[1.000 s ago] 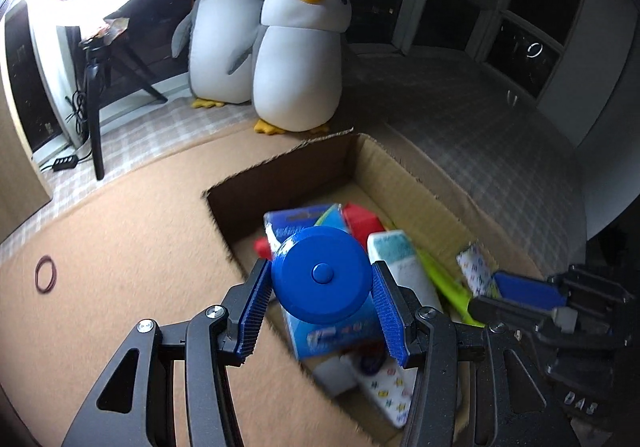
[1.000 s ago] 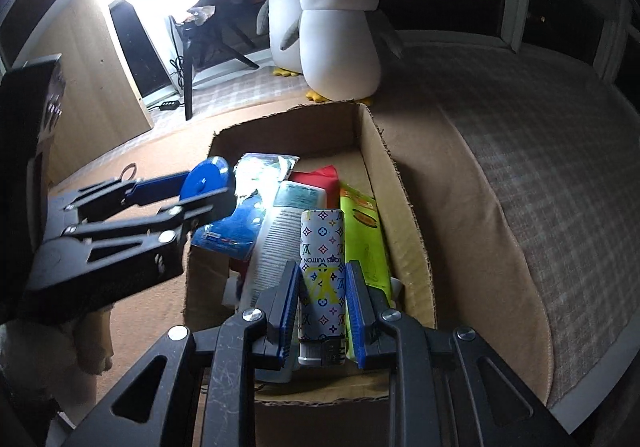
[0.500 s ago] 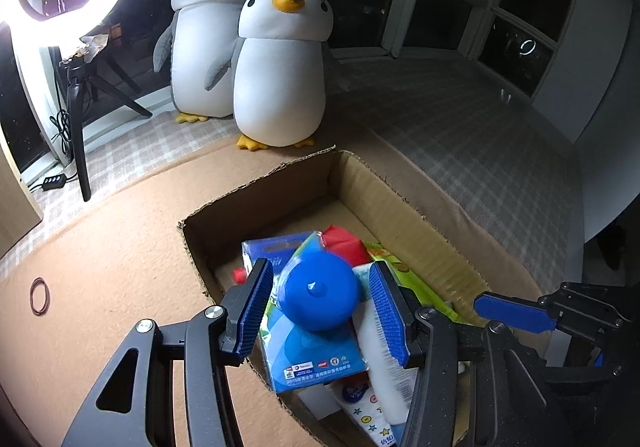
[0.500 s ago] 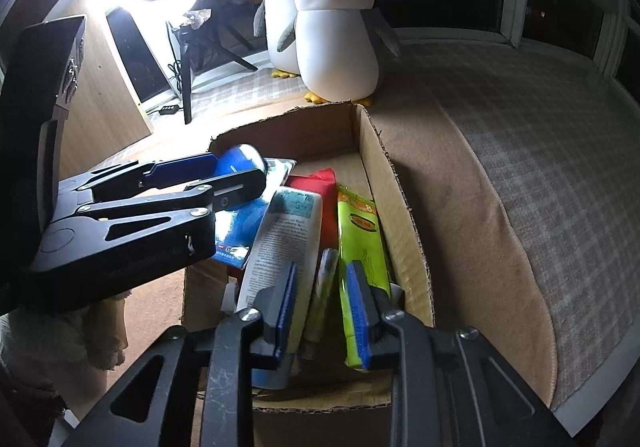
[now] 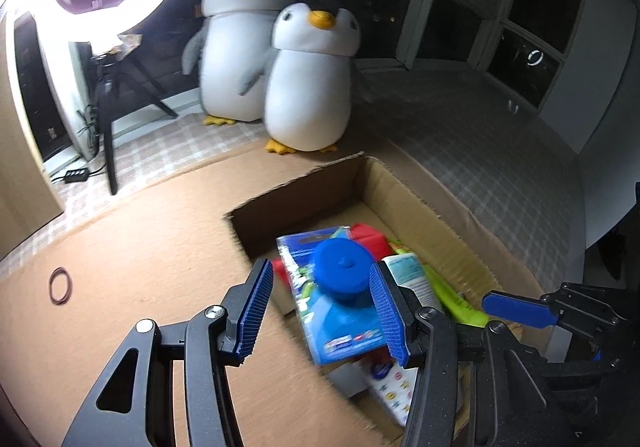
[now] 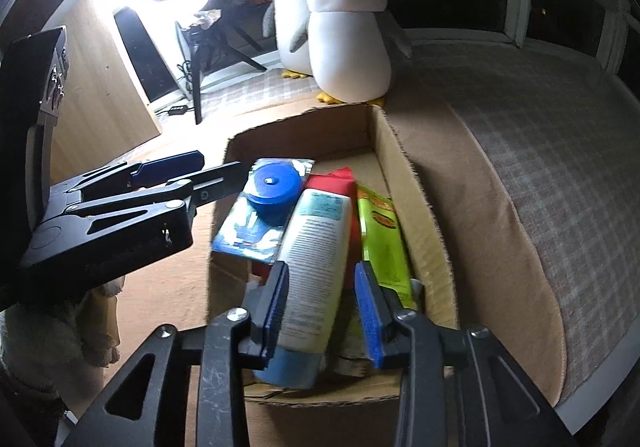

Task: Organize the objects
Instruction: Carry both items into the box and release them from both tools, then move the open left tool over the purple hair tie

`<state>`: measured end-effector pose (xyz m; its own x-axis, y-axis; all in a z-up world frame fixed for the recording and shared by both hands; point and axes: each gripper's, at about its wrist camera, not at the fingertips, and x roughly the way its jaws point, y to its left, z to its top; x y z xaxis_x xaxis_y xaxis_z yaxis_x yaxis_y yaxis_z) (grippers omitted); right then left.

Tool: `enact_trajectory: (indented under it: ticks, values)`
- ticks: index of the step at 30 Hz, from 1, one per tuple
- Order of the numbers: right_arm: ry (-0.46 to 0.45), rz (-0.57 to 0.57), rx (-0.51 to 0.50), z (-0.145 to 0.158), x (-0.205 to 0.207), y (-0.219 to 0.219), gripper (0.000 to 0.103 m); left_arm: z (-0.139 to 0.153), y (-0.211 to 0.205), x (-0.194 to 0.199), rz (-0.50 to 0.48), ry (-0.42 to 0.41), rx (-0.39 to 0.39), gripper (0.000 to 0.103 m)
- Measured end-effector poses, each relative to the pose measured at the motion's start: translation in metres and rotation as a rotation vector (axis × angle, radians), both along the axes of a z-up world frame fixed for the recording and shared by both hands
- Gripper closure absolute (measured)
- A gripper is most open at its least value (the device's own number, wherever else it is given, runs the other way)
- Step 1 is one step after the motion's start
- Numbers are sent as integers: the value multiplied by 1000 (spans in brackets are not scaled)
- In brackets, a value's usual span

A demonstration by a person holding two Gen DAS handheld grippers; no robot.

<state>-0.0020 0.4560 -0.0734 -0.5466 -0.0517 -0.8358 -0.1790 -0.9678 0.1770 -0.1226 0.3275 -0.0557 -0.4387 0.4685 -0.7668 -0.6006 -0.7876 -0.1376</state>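
Right now, box: a cardboard box lies open on the tan cloth, two plush penguins past its far end.
Blue disc: the blue round disc rests on a blue packet by the box's left wall.
Left gripper: the left gripper hangs over the disc, fingers apart, neither pad touching it.
Right gripper: the right gripper has its jaws opening above the white tube, at the box's near end; pads clear of it.
Other contents: a green packet lies along the right wall.
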Motion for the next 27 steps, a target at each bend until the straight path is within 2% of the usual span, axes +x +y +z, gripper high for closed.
enact_trajectory:
  ticks: [6, 14, 18, 27]
  values:
    - [0, 36, -13, 3, -2, -26, 61, 2, -43, -7, 72, -3, -9, 49]
    - [-6, 96, -37, 2, -8, -71, 49, -5, -120, -22, 201, -18, -28, 47]
    - [-14, 122, -47, 0, -12, -92, 48, -11, -160, -29, 266, -22, -46, 38]
    - [-46, 166, -70, -4, -17, -130, 47, -21, -252, -67, 433, -40, -73, 33]
